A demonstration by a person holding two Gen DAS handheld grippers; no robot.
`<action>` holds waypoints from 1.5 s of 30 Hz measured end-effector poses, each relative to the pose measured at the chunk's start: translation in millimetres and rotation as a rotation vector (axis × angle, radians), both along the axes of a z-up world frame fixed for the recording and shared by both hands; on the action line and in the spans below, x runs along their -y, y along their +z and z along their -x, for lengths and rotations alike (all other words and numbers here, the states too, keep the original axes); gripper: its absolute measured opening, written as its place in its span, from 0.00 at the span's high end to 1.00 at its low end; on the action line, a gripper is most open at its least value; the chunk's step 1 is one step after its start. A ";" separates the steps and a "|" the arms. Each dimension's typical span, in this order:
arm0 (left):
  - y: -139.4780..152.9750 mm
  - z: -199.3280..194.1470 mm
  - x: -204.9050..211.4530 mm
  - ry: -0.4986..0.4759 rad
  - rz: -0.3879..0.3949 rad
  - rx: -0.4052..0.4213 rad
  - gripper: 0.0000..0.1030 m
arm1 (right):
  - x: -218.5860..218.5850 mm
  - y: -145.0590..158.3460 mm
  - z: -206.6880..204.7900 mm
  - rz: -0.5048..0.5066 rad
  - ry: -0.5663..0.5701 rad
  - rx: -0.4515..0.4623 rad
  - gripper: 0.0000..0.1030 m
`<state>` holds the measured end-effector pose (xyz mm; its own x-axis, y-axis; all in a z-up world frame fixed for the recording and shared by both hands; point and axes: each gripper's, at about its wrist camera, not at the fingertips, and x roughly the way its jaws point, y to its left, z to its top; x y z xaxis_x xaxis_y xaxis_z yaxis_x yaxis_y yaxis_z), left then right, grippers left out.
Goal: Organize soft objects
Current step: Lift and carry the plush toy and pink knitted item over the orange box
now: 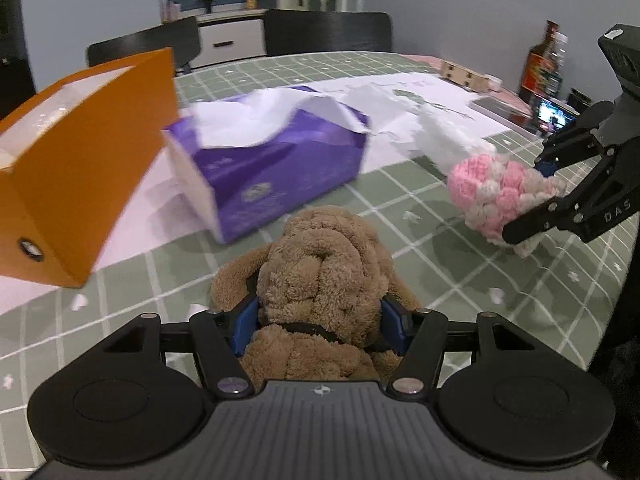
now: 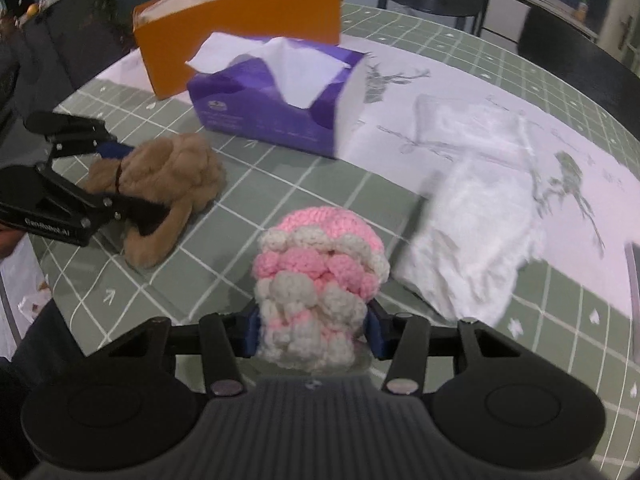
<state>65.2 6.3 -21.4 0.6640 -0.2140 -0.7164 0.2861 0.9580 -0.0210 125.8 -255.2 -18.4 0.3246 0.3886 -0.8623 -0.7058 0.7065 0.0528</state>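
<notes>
My left gripper (image 1: 320,324) is shut on a brown plush dog (image 1: 320,272), gripping it around the neck just above the table; it also shows in the right wrist view (image 2: 160,184) with the left gripper (image 2: 124,178) on it. My right gripper (image 2: 314,332) is shut on a pink and white crocheted toy (image 2: 316,276); it also shows at the right of the left wrist view (image 1: 500,196), held by the right gripper (image 1: 540,196). An open orange box (image 2: 240,20) stands at the back left. A crumpled white cloth (image 2: 476,208) lies to the right.
A purple tissue pack (image 2: 280,92) with tissue sticking out lies in front of the orange box (image 1: 76,160). The round table (image 2: 360,200) has a green checked cover. Bottles (image 1: 546,64), a phone (image 1: 556,114) and a small wooden block (image 1: 464,74) sit at the far right. Black chairs (image 1: 328,32) stand behind.
</notes>
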 end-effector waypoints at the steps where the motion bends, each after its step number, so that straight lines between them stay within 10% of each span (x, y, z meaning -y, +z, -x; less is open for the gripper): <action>1: 1.5 -0.2 -5.8 0.014 0.000 0.004 0.31 | -6.7 -0.8 -3.1 0.006 0.003 0.002 0.52; 20: 37.6 11.4 -92.1 0.182 -0.022 0.066 0.32 | -44.1 22.3 -109.0 0.093 -0.150 0.090 0.52; 45: 137.0 -28.4 -174.7 0.242 -0.054 0.126 0.32 | -209.2 88.6 -200.3 0.105 -0.005 0.180 0.52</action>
<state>93.6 181.0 115.7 0.7755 -0.0019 -0.6313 0.0455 0.9976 0.0530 326.1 -46.0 70.2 0.4786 0.2973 -0.8262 -0.6934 0.7052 -0.1479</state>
